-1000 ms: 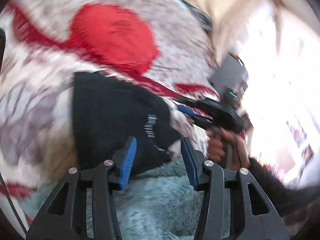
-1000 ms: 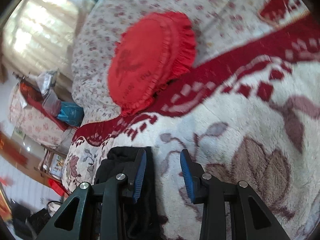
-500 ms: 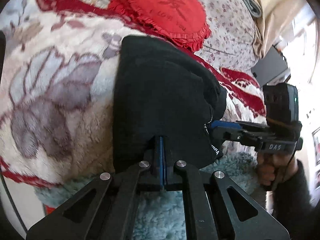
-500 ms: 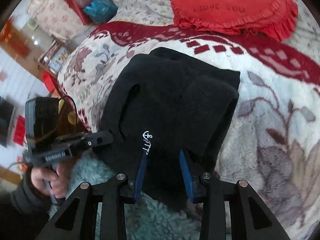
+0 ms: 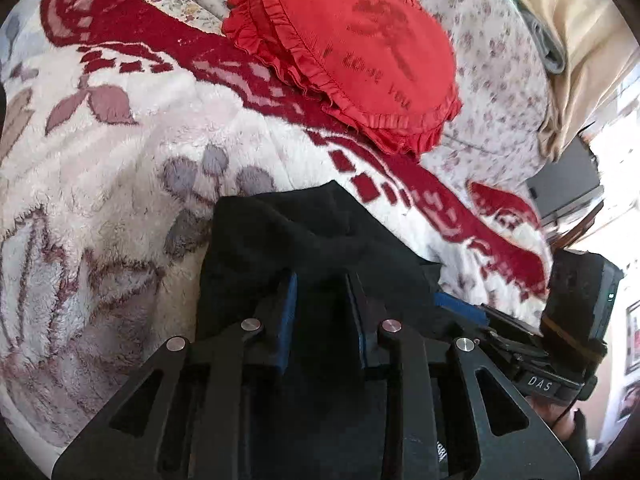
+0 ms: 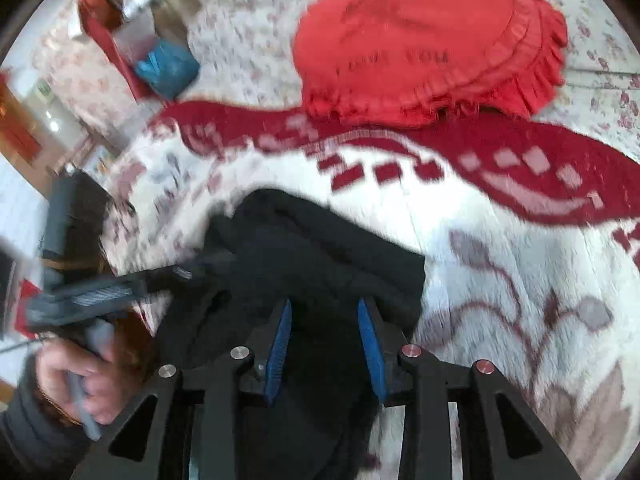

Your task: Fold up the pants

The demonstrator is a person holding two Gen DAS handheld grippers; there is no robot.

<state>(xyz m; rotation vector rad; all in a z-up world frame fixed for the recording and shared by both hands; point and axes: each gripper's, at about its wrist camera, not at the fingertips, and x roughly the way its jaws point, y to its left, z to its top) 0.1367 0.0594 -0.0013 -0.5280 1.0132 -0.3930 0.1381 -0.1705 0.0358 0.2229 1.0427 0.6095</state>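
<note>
The black pants (image 5: 316, 240) lie folded in a thick bundle on the white and red floral blanket (image 5: 120, 168). My left gripper (image 5: 320, 280) sits over the bundle's near part with its jaws partly apart and black cloth between the blue pads. The right gripper shows at the right edge of that view (image 5: 460, 306), against the bundle's side. In the right wrist view the pants (image 6: 320, 248) lie under my right gripper (image 6: 324, 308), whose blue pads stand apart over the cloth. The left gripper (image 6: 184, 272) reaches in from the left, held by a hand.
A round red frilled cushion (image 5: 348, 48) lies beyond the pants; it also shows in the right wrist view (image 6: 428, 40). The flowered bedspread (image 5: 492, 80) lies behind it. Furniture with a blue bag (image 6: 168, 68) stands off the bed's left side.
Both grippers have moved forward with the pants and the bundle is folded shorter. The left jaws, shut on the cloth half a second ago, have parted; the right jaws have widened too.
</note>
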